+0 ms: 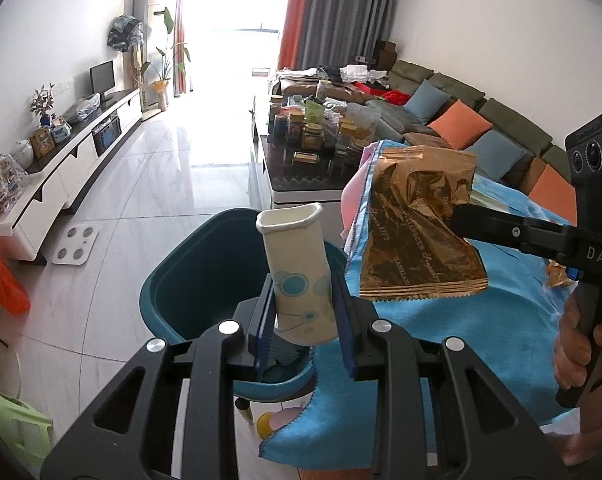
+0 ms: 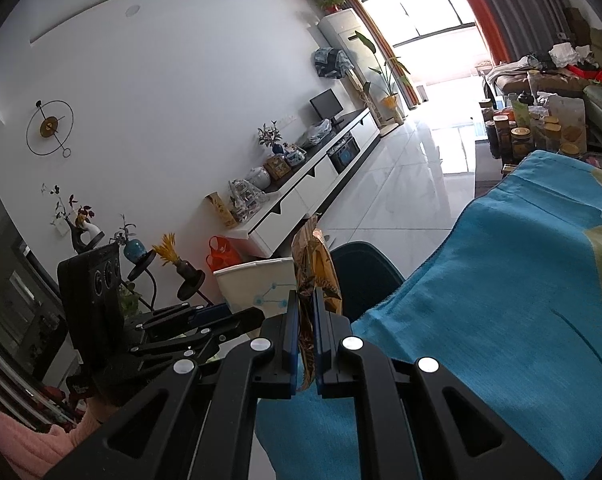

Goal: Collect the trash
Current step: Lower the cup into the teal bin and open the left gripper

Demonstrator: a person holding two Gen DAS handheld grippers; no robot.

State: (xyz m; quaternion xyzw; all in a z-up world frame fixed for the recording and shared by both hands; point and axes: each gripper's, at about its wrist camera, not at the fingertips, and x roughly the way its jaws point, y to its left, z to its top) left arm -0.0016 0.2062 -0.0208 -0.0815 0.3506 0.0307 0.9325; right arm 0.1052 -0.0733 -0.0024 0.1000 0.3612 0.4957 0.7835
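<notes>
Above the rim of a dark teal bin (image 1: pixel 189 280), the left gripper (image 1: pixel 303 312) clenched a squashed paper cup (image 1: pixel 297 276), its blue pads pressed against the cup's lower half so that the white rim stood flattened and tilted up and away from the camera. Pale blue circles marked the cup's side. To the right, the right gripper (image 2: pixel 307 336) pinched a crumpled gold-brown snack wrapper (image 1: pixel 417 228) by its edge; from the left wrist view the wrapper hung broadside in the air over the near edge of a blue cloth (image 1: pixel 481 328), just beside the cup and close to the bin. From the right wrist view the same wrapper (image 2: pixel 315 268) showed edge-on, rising between the two nearly closed blue pads, with the cup (image 2: pixel 261 284) and the left gripper (image 2: pixel 205 316) to its left and the bin (image 2: pixel 365 276) behind it. A hand (image 1: pixel 573 344) gripped the handle of the right tool at the frame's right edge. Beyond, a cluttered coffee table (image 1: pixel 301 184) carried jars and packets, a sofa (image 1: pixel 461 120) with orange and blue cushions ran along the wall, and a white bathroom scale (image 1: pixel 75 246) lay on the tiled floor (image 1: pixel 161 184).
</notes>
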